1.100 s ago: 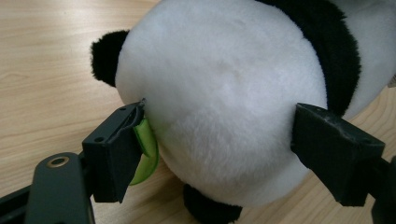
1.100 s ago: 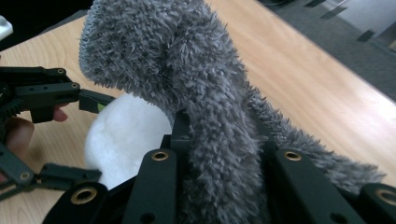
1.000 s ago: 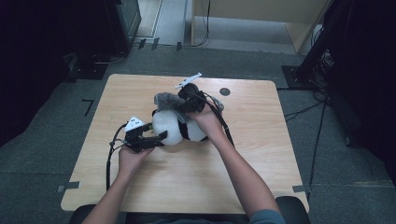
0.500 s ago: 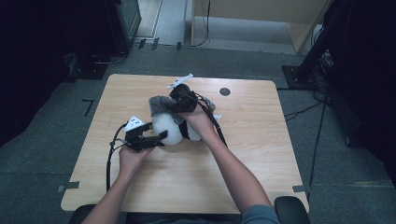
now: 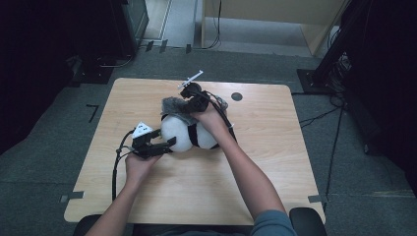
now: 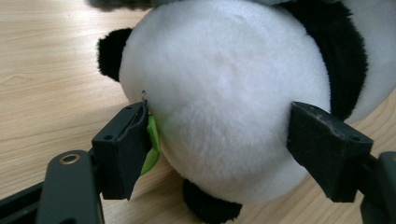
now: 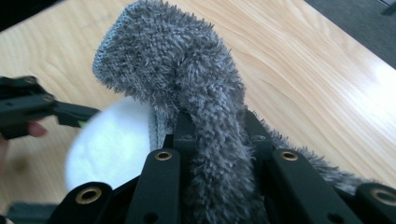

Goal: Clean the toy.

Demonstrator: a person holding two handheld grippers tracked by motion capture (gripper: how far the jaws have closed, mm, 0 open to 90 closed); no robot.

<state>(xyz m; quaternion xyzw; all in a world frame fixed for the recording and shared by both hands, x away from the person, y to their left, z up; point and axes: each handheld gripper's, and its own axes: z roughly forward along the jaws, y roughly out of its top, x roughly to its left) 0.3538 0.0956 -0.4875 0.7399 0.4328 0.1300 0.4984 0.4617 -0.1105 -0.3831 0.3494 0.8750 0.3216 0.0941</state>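
A black-and-white panda plush (image 5: pixel 189 133) lies in the middle of the wooden table (image 5: pixel 275 162). My left gripper (image 5: pixel 164 143) comes from the left, its jaws clamped on both sides of the white round head (image 6: pixel 224 93). A green tag (image 6: pixel 152 140) sits against the left jaw. My right gripper (image 5: pixel 189 96) hovers just behind the panda, shut on a grey fuzzy cloth (image 5: pixel 172 105). In the right gripper view the cloth (image 7: pixel 187 70) rises between the jaws and curls over at its top. The white plush (image 7: pixel 112 140) and the left gripper (image 7: pixel 70 114) lie beyond it.
A small black round spot (image 5: pixel 237 96) marks the table behind the right hand. The left gripper's cable (image 5: pixel 115 167) loops toward the front edge. Dark stands and cables surround the table on the floor.
My right gripper has shifted slightly left with the grey cloth, staying over the panda. The left gripper has hardly moved.
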